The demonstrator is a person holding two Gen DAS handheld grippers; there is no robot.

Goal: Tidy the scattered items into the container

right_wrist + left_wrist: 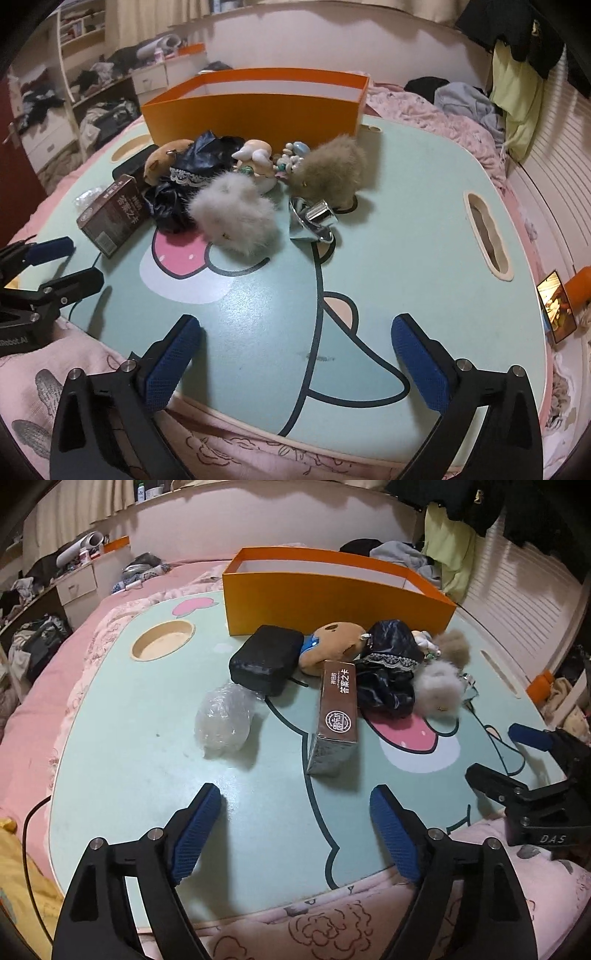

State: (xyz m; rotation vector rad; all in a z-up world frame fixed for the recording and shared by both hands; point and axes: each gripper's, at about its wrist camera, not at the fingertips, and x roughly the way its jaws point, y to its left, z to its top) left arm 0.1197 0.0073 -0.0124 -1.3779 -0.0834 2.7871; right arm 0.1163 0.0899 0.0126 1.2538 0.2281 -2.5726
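Note:
An orange box (332, 602) (255, 114) stands open at the far side of a mint lap table (147, 768) (406, 236). In front of it lie a black pouch (266, 657), a clear plastic bag (223, 720), a brown card box (336, 720) (112, 218), a brown plush (332, 642), a black frilled cloth (388, 664) (184, 184), a grey fluffy toy (236, 218), a tan fluffy toy (328, 173), small figurines (258, 158) and a silver object (314, 221). My left gripper (295, 808) is open and empty over the near edge. My right gripper (295, 336) is open and empty too.
The table rests on a pink quilt (92, 635). It has a round cup hole (162, 640) and a handle slot (487, 236). A phone (557, 310) stands at the right edge. Clothes and shelves crowd the room behind.

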